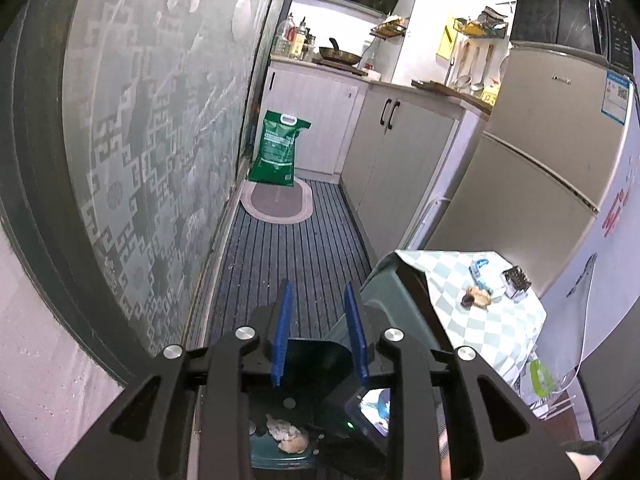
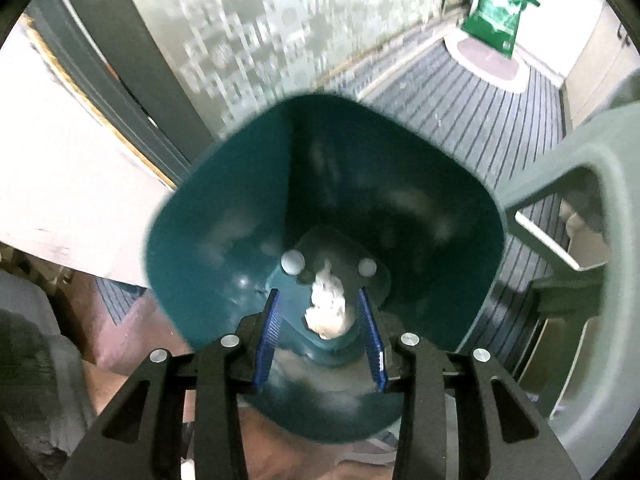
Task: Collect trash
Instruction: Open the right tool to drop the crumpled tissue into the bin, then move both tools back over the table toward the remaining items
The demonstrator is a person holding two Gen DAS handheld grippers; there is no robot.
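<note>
In the right wrist view my right gripper (image 2: 319, 292) points down into a teal bin (image 2: 224, 208). It is open, and its blue pads stand apart on either side of a crumpled white paper (image 2: 326, 308) low in the bin without touching it. In the left wrist view my left gripper (image 1: 318, 284) is open above the floor with nothing between its pads. The same bin (image 1: 260, 450) with the paper wad (image 1: 290, 436) shows below it. On the checked table (image 1: 472, 328) to the right lie a blue-white wrapper (image 1: 480, 270) and brownish scraps (image 1: 478, 296).
A grey-green plastic chair (image 2: 600, 184) stands right beside the bin, between it and the table. A patterned glass door (image 1: 152, 140) lines the left. A green sack (image 1: 278, 146) and oval rug (image 1: 276, 200) sit at the far end of the striped floor, with cabinets (image 1: 396, 160) and a fridge (image 1: 552, 140) on the right.
</note>
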